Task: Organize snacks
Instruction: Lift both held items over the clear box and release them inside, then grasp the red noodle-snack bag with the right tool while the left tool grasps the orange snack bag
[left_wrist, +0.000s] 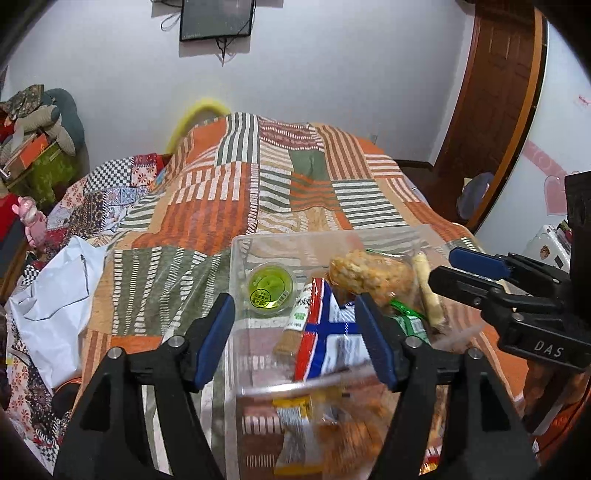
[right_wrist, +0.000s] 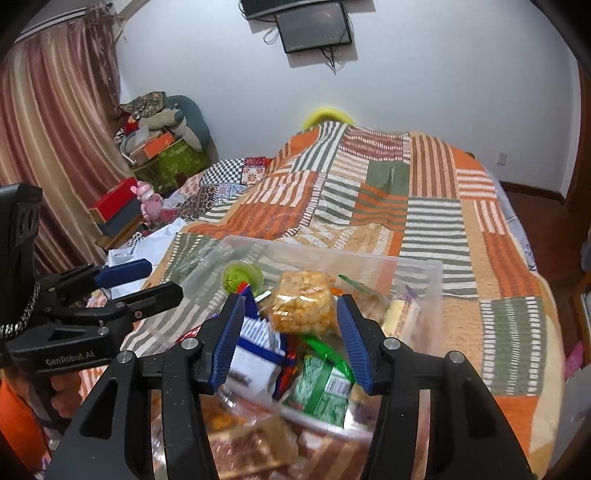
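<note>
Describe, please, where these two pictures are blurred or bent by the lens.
Left wrist view: the near rim of the clear bin and the packets below it smear; the door frame bows. Right wrist view: the snacks nearest the camera blur, the curtain curves, corners dark.

Bin (left_wrist: 236, 266) on bedspread (left_wrist: 258, 184) – jelly cup (left_wrist: 270, 291) in bin, left of cracker bag (left_wrist: 373, 277).

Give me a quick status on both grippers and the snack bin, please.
Left gripper and right gripper open, nothing held. Clear bin on the quilt, snacks inside, green cup at its far corner. Nothing blocking.
</note>
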